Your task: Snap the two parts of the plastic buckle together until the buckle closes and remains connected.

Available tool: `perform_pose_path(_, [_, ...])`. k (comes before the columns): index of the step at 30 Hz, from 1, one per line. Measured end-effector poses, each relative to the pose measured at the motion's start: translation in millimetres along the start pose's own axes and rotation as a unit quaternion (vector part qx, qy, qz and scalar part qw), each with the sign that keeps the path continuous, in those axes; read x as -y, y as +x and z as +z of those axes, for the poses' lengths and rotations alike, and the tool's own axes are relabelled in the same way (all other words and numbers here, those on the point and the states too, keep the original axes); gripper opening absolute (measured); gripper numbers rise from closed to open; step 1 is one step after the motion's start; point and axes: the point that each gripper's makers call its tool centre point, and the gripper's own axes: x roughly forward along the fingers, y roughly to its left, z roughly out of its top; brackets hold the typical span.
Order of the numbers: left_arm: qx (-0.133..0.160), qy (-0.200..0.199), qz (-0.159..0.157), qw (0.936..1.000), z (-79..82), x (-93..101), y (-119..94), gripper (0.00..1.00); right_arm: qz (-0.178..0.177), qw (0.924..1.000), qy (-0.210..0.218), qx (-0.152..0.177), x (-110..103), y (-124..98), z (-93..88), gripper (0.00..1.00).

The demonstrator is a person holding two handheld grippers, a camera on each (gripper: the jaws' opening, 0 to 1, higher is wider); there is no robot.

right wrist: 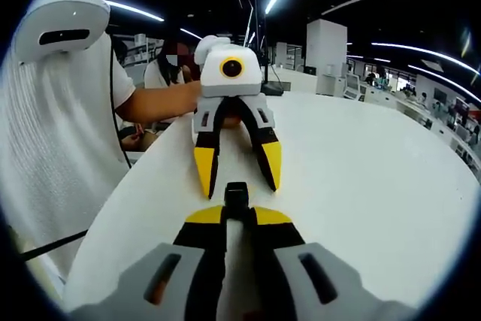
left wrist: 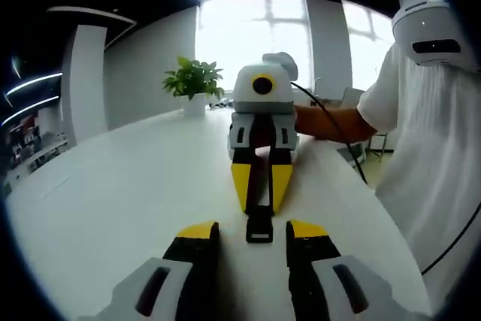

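A black plastic buckle piece (left wrist: 259, 225) sticks out of my right gripper (left wrist: 260, 189), whose yellow-tipped jaws are shut on it just above the white table (left wrist: 135, 186). In the right gripper view the same buckle piece (right wrist: 237, 195) pokes past my right gripper (right wrist: 239, 213). My left gripper (left wrist: 252, 231) faces it head-on, open, with the buckle's free end just reaching the gap between its tips. From the other side the left gripper (right wrist: 238, 176) shows its jaws spread wide. I cannot tell whether a second buckle part is present.
A person in a white shirt (left wrist: 436, 148) stands at the table's near edge, also seen as the white shirt (right wrist: 68, 118). A potted plant (left wrist: 194, 80) sits at the table's far end. A black cable (left wrist: 331, 122) trails off the right gripper.
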Motion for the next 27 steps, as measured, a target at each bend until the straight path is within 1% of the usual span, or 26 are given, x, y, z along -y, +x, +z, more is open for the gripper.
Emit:
perform_pose_path(3, [-0.001,-0.001,0.001,1.0000,0.2,0.6,-0.1,0.36,0.001,1.0000,0.000,0.000,0.0,0.2,0.0,0.12])
perform_pose_path(6, [0.010,-0.010,0.004,0.9999,5.9,0.1,-2.8,0.36,-0.001,1.0000,0.000,-0.001,1.9,0.1,-0.2,0.12])
perform_pose_path(11, [0.018,-0.009,0.014,0.9997,11.4,-2.4,-6.6,0.36,0.000,1.0000,0.003,-0.001,5.2,-1.3,-0.8,0.12])
perform_pose_path(13, [0.019,-0.009,0.018,0.9996,12.0,-3.6,-7.8,0.36,-0.001,1.0000,0.005,-0.002,8.9,-1.4,-0.5,0.12])
perform_pose_path(20, [0.017,-0.011,0.029,0.9994,10.9,-7.8,-10.9,0.36,-0.001,1.0000,0.007,-0.003,10.2,-1.4,-0.4,0.12])
perform_pose_path(27, [0.026,-0.025,0.048,0.9982,12.9,-15.5,-15.9,0.36,-0.005,0.9999,0.007,-0.007,18.9,-0.9,-0.7,0.12])
